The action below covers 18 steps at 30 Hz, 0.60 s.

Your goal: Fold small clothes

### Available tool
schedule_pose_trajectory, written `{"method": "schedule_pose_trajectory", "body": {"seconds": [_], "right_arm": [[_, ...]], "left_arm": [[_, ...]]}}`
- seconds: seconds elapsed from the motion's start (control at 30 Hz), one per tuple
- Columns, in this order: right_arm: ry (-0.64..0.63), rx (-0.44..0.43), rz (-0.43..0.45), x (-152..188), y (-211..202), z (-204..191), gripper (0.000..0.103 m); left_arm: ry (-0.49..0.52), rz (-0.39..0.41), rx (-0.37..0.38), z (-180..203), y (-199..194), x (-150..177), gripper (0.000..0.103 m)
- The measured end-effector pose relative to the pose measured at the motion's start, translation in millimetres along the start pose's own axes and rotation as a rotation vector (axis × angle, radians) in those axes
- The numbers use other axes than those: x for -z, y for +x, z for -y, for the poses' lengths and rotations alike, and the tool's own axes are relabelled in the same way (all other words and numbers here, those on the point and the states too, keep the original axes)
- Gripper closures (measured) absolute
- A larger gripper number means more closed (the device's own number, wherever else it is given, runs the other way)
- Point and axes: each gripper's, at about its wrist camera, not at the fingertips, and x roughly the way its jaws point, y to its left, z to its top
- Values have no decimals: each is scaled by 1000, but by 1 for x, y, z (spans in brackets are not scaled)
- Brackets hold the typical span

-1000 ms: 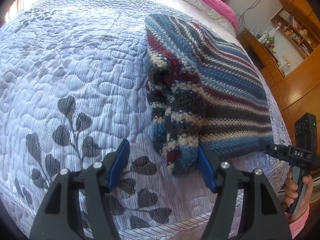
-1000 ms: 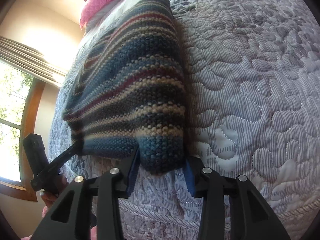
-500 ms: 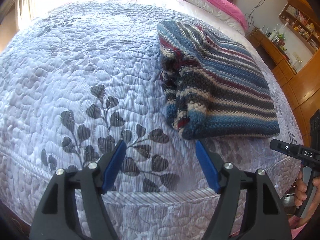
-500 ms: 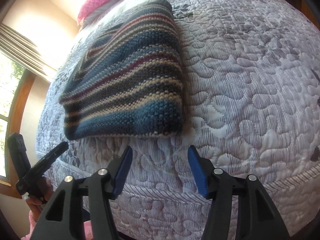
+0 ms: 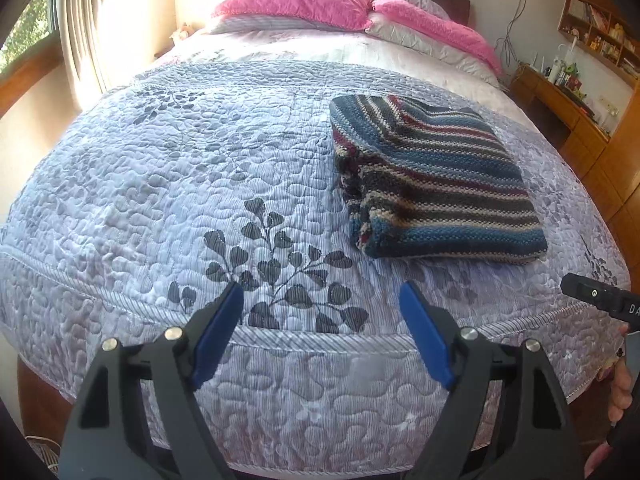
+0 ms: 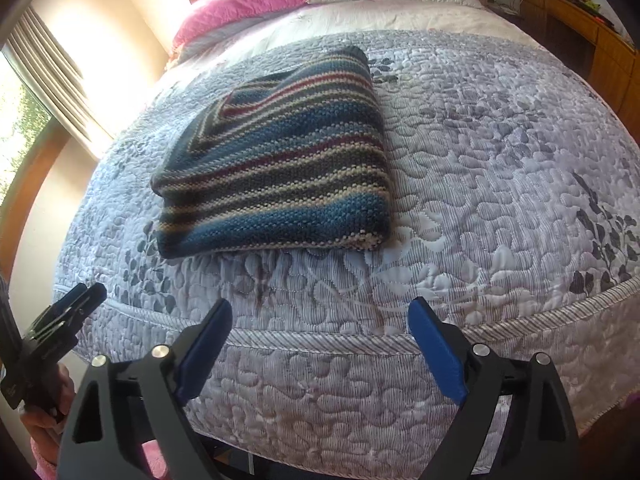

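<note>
On the quilted lavender bedspread (image 5: 160, 200), our folded striped knit sweater (image 5: 432, 184) lying thick and roughly square near the foot edge, our left tongs (image 5: 320, 328) and right tongs (image 6: 320, 332) both released, blue-padded, hovering short of that sweater

We hold the left gripper (image 5: 322, 336) with jaws spread wide; the right gripper (image 6: 320, 350) likewise gapes, both seemingly empty.

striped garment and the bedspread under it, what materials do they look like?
Striped garment: chunky knit, probably wool or acrylic yarn; bumpy matte stitches show along the stripes. Bedspread: quilted woven fabric, maybe cotton or polyester; stitched puffy outlines, fine ribbing and a slight sheen.
</note>
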Motion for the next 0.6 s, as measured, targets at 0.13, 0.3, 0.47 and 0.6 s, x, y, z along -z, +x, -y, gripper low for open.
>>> {"method": "schedule_pose_trajectory", "body": {"seconds": [0.13,0.3,0.47,0.6], "right_arm": [[-15,34,36,4,-15,-9,9],[-57,124,96,9,-34,-22,5],[-79,160,142,14,-49,-32,5],[-97,165,150,17,-56,-39,5]], "left_arm": [[27,33,-29,7,-21,1,18],[50,71,-58,15,-37,0,14],[64,96,-86,21,-51,1,13],[73,116,-111,24,-60,2,13]]}}
